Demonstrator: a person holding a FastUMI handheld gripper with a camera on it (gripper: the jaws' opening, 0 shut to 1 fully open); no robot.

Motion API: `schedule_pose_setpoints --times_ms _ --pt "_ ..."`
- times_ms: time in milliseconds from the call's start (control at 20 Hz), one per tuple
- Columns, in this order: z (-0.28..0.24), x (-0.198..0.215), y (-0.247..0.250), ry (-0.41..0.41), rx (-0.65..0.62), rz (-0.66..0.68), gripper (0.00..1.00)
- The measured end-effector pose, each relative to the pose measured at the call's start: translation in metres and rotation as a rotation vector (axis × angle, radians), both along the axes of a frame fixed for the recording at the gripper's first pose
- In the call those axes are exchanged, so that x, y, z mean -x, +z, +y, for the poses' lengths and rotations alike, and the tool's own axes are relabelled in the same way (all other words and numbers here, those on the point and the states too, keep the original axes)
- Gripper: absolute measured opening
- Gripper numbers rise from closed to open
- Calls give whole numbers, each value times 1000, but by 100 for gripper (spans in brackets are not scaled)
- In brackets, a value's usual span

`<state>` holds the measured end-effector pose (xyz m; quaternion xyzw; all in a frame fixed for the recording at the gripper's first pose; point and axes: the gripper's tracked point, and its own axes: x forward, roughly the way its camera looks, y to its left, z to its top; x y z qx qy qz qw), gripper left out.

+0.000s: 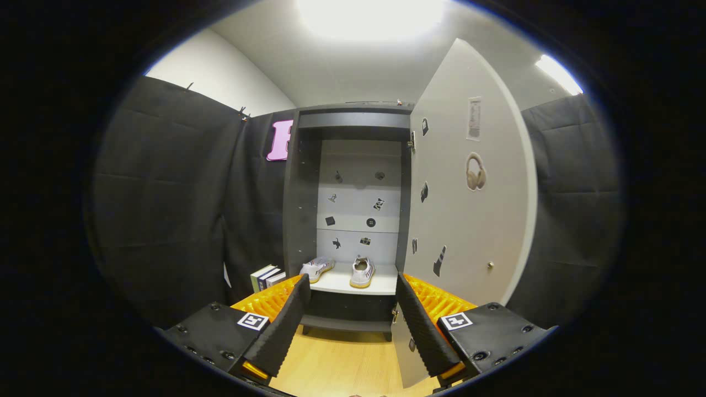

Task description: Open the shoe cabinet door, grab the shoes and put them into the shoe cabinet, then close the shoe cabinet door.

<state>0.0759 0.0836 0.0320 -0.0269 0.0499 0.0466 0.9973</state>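
Note:
The dark shoe cabinet [302, 209] stands straight ahead with its pale door [469, 220] swung wide open to the right. Two white shoes rest on its light lower shelf [336, 284]: one shoe [316, 268] at the left, turned at an angle, and one shoe [362, 272] at the middle, heel toward me. My gripper [348, 295] is open, well back from the cabinet, with nothing between its fingers [287, 325]. A small knob [490, 266] sits near the door's free edge.
A few books [267, 277] stand on the floor against the cabinet's left side. Black cloth walls close in on both sides. A lower small door [405, 347] hangs open beside the right finger. Wooden floor [342, 364] lies below the fingers.

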Motion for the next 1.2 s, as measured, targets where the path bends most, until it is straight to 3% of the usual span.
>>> schedule_pose_setpoints --times_ms 200,350,550,800,1050,1200 --pt "-44 37 -16 -13 -58 51 97" --pt "-96 47 -19 -39 -96 31 97" --pt "-163 51 -27 -14 -125 44 97" --pt "-228 33 -31 14 -201 26 97" --pt "-253 -5 -42 57 -214 29 97" --pt "-262 -32 -41 31 -209 30 97"
